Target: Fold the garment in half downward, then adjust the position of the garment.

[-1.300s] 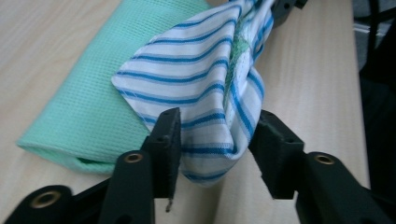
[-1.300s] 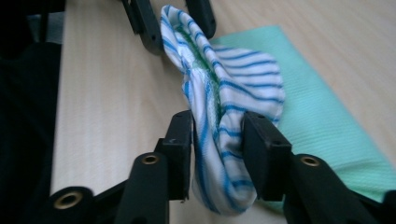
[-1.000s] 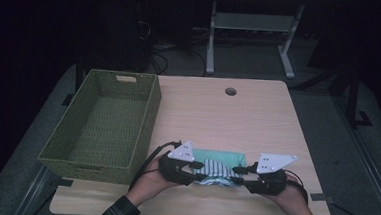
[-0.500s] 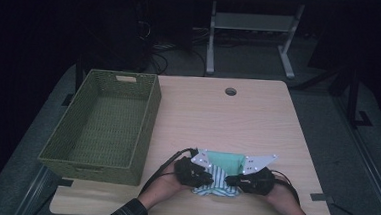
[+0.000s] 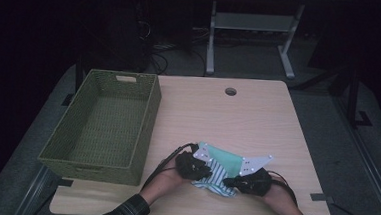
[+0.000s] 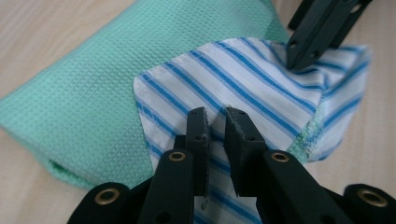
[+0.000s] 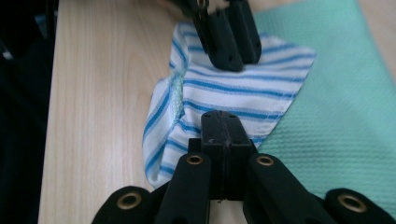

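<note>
Striped cloth (image 5: 217,178) first: small, white with blue lines, lying near the front edge of the table (image 5: 238,115), partly on top of a green cloth (image 5: 228,160). Bunched up a bit, with one corner folded over, likely from the pull at both sides.

Left gripper (image 6: 215,116) down on the near part of the striped cloth. Jaws just now closing in, almost together, with a little fold of cloth nipped between the pads. Thin gap left there, so maybe only a soft hold for now.

Right gripper (image 7: 223,119) at the other side, jaws pressed tight together on the edge of the striped cloth. Looks like a firm pinch.

Two holds, one at each side, probably to lift the cloth flat, keep it from drooping, and leave the green cloth behind.

Further out, a green basket (image 5: 149,130) at the left of the table, well apart from both cloths, with nothing seen inside. Maybe the place for the cloth to go, being open at the top and close to the left hand. Beyond the table, dark floor and a metal stand (image 5: 251,26).
</note>
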`<state>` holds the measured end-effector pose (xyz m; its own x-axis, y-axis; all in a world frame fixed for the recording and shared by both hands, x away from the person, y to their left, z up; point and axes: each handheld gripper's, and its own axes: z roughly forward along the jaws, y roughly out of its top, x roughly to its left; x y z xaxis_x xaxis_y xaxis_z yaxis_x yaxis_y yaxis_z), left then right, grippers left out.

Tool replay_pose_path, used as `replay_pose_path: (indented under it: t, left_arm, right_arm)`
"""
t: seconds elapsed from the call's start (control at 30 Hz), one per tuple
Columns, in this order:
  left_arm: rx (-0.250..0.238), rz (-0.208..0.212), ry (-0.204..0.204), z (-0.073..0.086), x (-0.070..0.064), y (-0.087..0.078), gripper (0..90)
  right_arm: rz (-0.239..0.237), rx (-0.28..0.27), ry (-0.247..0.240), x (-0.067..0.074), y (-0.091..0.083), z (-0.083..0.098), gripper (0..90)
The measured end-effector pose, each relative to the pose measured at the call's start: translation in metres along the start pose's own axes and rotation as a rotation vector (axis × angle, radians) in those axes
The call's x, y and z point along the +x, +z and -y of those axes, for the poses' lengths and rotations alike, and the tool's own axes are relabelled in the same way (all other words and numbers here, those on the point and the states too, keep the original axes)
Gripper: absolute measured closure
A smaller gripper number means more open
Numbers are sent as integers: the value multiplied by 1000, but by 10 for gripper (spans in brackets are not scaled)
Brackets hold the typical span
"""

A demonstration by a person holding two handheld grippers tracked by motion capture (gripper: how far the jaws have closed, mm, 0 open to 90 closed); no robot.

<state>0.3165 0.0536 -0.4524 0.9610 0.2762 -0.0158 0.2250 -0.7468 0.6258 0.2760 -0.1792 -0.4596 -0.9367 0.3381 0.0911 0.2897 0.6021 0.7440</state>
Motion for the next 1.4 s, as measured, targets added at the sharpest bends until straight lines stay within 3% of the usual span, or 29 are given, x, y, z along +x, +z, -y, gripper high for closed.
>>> replay_pose_path:
  t: [0.2,0.23,0.37,0.47,0.67,0.83,1.07,1.4]
  left_arm:
    - [-37,-4,-47,-3,6,-10,818]
    - [-64,-2,-74,-4,3,-12,828]
    - [-94,31,-95,-6,-4,-26,896]
    - [-105,53,-99,-6,-13,-33,898]
    - [-95,95,-106,5,-34,-37,898]
    - [-56,126,-108,11,-43,-27,898]
    - [-9,132,-110,13,-43,-11,898]
    - [13,80,-119,17,-32,-8,897]
  right_arm:
    - [35,-49,23,-15,-10,-10,899]
    - [43,-54,29,-19,-11,-12,899]
    - [84,-53,64,-38,-14,-20,899]
    - [122,-43,90,-54,-11,-24,899]
    - [170,-16,139,-81,-2,-28,900]
    - [201,17,176,-96,6,-23,900]
    - [205,58,198,-102,10,-13,900]
    - [184,78,195,-96,5,-3,900]
